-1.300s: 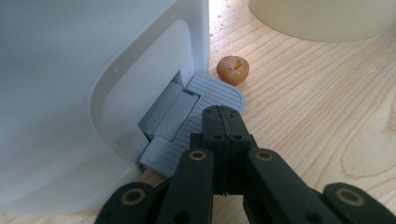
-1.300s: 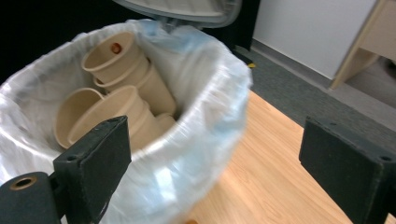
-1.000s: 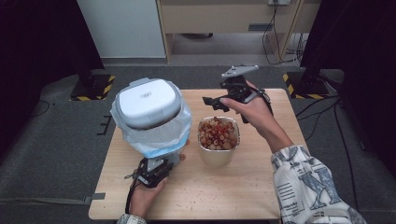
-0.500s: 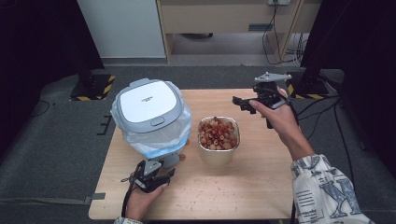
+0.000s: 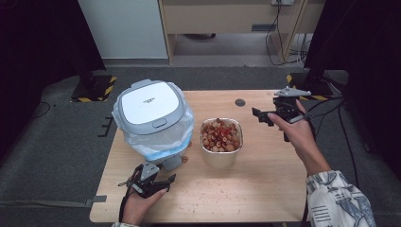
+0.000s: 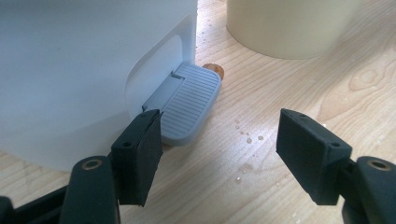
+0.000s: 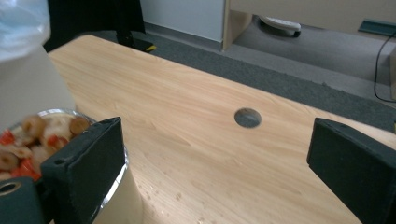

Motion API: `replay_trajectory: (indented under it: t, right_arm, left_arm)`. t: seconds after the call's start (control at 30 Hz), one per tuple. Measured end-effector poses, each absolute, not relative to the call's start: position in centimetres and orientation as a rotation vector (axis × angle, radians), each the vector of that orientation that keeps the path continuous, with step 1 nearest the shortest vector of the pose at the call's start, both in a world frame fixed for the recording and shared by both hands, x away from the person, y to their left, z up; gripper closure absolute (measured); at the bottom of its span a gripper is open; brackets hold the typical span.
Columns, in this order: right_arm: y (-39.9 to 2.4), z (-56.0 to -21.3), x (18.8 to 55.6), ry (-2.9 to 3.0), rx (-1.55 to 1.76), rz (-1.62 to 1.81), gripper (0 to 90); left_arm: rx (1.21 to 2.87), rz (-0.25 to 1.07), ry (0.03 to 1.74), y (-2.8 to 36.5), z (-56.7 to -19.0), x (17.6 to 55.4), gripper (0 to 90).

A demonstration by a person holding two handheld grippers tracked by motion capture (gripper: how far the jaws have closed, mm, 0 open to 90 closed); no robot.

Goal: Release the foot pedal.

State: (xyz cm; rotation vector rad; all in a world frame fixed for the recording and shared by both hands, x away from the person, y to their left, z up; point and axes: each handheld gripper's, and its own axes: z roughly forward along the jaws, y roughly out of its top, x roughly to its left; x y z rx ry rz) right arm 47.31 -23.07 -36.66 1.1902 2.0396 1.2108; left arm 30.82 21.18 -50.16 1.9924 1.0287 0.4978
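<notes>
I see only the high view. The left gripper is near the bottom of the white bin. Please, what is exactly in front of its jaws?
Observer: A grey ribbed pedal sticks out from the bin's base; the left gripper's jaws have just been opening, nothing between them.
Operator: Does a jaw touch the pedal?
Observer: One jaw sits at the pedal's near corner; contact I cannot tell.
Operator: And what lies beyond the pedal?
Observer: A small brown piece of food lies on the table right behind it.
</notes>
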Motion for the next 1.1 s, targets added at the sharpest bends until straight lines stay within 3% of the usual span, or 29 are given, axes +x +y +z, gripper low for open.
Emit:
replay_trajectory:
  t: [1.1]
  right_arm:
    - [-26.2, -48.0, 42.9, 2.095, 1.345, 1.107, 4.7]
  left_arm:
    - [2.023, 0.458, 1.071, 22.7, -50.5, 31.0, 23.2]
